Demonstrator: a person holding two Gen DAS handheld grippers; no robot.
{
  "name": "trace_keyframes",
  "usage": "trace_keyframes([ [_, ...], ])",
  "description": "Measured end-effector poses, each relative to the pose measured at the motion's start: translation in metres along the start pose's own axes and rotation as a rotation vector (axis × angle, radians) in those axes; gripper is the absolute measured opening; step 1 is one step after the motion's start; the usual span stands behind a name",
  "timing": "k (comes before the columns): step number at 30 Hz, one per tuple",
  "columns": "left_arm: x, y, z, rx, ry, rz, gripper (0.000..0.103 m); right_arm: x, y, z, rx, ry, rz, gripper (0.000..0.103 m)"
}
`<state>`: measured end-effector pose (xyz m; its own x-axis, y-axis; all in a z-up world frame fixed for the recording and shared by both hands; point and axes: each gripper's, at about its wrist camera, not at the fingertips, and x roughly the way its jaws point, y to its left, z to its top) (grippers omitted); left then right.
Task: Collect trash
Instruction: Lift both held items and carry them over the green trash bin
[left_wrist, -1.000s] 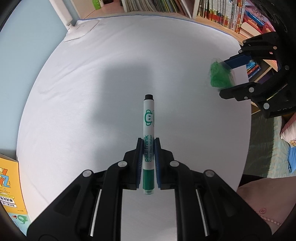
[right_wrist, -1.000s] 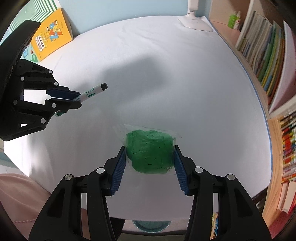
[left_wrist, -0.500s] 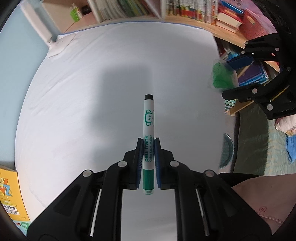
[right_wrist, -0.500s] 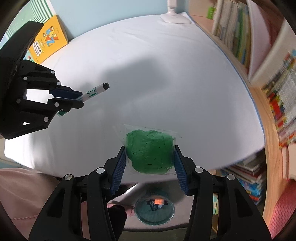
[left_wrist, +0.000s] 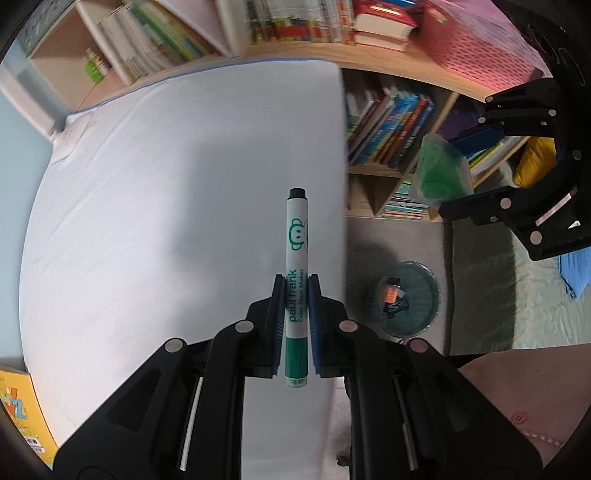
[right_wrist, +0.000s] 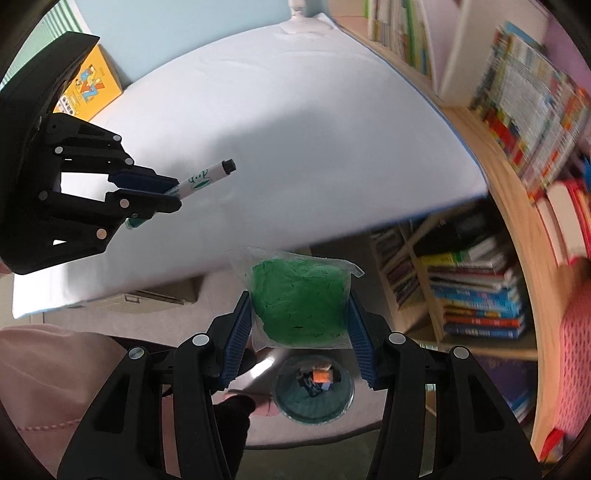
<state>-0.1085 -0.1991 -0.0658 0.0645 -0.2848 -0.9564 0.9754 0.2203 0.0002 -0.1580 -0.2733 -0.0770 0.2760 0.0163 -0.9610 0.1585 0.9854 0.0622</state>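
Both grippers in transit from the white cloth-covered table (left_wrist: 177, 206) toward the round teal waste bin (left_wrist: 410, 299) on the floor. Left gripper (left_wrist: 296, 295): blue pads clamped narrowly on the barrel of a white marker pen with green printing, green end and black cap (left_wrist: 296, 266), the pen pointing forward along the fingers, clear of the table. Right gripper (right_wrist: 299, 314): jaws part-way apart, pressed on either side of a clear plastic bag holding a lump of green putty-like material (right_wrist: 299, 299); the bag hangs in the air, touching nothing else.

Change over the last second: a second ago both views were filled by the tabletop; the table's near edge now cuts across each frame, and the bookshelves (right_wrist: 480, 288) and grey floor mat (left_wrist: 399, 236) beyond it are exposed. The bin, then out of the left view and barely showing at the foot of the right, now lies in plain sight, already holding a few small scraps. In the right view it sits directly beneath the bag.

Judgement: collection from the table is done for these two items; the carry is nearly over, and release above the bin remains, the bag probably first
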Motion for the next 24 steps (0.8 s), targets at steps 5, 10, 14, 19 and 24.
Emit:
trace_keyframes([
  [5, 0.003, -0.033, 0.005, 0.041, -0.006, -0.025, 0.011, -0.009, -0.012, -0.035, 0.049, 0.007, -0.014, 0.051],
  [10, 0.004, -0.065, 0.009, 0.09, -0.004, -0.046, 0.011, -0.019, -0.021, -0.071, 0.104, 0.009, -0.022, 0.051],
  [14, 0.003, -0.092, 0.01, 0.132, -0.004, -0.064, 0.011, -0.024, -0.025, -0.099, 0.146, 0.013, -0.029, 0.051],
  [19, 0.004, -0.124, 0.01, 0.18, 0.006, -0.08, 0.011, -0.031, -0.028, -0.131, 0.196, 0.012, -0.029, 0.051],
  [24, 0.009, -0.155, 0.007, 0.225, 0.02, -0.097, 0.011, -0.036, -0.031, -0.161, 0.24, 0.016, -0.028, 0.051],
])
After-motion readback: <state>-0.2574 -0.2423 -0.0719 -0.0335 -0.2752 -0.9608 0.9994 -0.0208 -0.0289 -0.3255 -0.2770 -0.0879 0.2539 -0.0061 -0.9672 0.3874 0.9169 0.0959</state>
